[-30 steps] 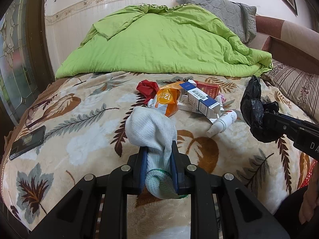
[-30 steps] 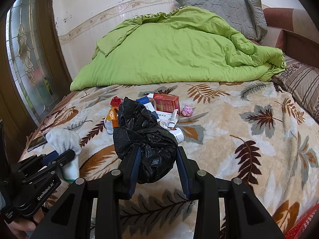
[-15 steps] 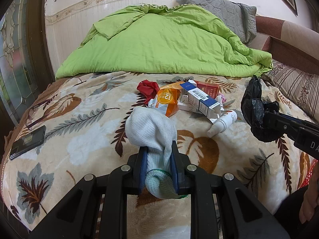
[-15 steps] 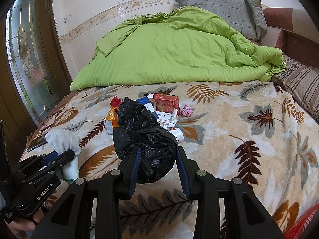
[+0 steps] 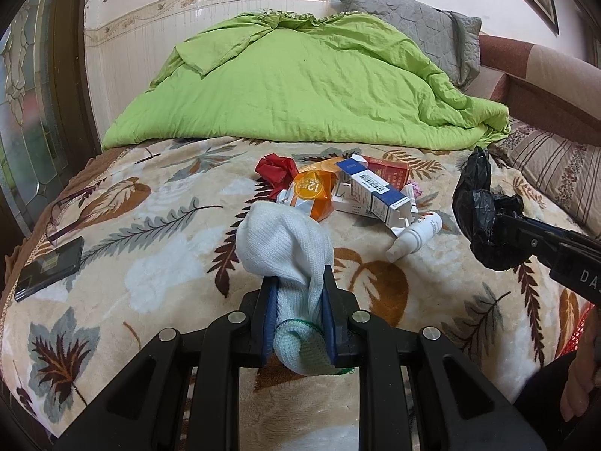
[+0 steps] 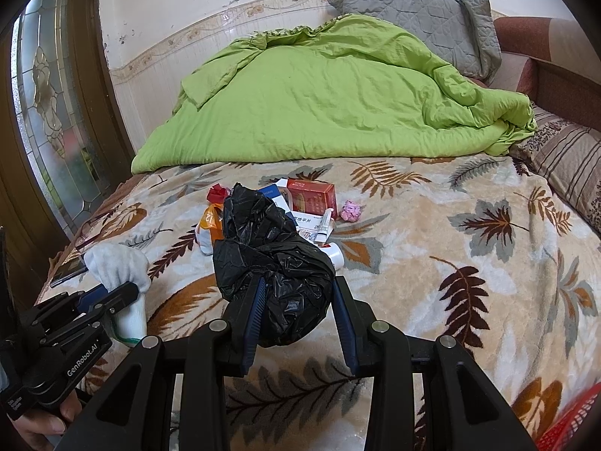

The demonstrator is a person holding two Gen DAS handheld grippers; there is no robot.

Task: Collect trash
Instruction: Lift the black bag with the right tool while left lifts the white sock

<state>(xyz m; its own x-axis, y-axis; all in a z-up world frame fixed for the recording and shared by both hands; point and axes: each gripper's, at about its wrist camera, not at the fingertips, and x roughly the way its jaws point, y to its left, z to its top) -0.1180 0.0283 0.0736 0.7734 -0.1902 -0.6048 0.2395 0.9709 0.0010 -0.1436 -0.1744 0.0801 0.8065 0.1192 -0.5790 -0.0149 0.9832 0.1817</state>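
Change since a second ago: almost nothing, both grippers hold their places over the bed (image 6: 469, 225) and the litter lies as it did
Left gripper (image 5: 298, 314): closed tight on a white sock (image 5: 285, 244), pinched near the green-edged cuff, the toe end flopping forward above the fingers
Right gripper (image 6: 296, 312): partly closed around a crumpled black bag (image 6: 274, 259), which bulges up between the fingers
Trash: a loose heap in the middle of the bed, beyond both grippers; red wrapper (image 5: 276, 169), orange packet (image 5: 313, 193), blue and white box (image 5: 375, 191), red box (image 6: 311, 195), white bottle (image 5: 415, 236), pink wad (image 6: 351, 211)
Handling, as a judgement: all of it looks light; wrappers and wad are soft and will crush, so pinch them mid-body; boxes are thin card, best gripped across the narrow faces; bottle is smooth and round, likely to roll or slip, so take it across the middle
Black bag: thin and slick, may slide out unless gripped on a thick fold
Phone (image 5: 49, 268): lies apart at the bed's left edge, probably not trash
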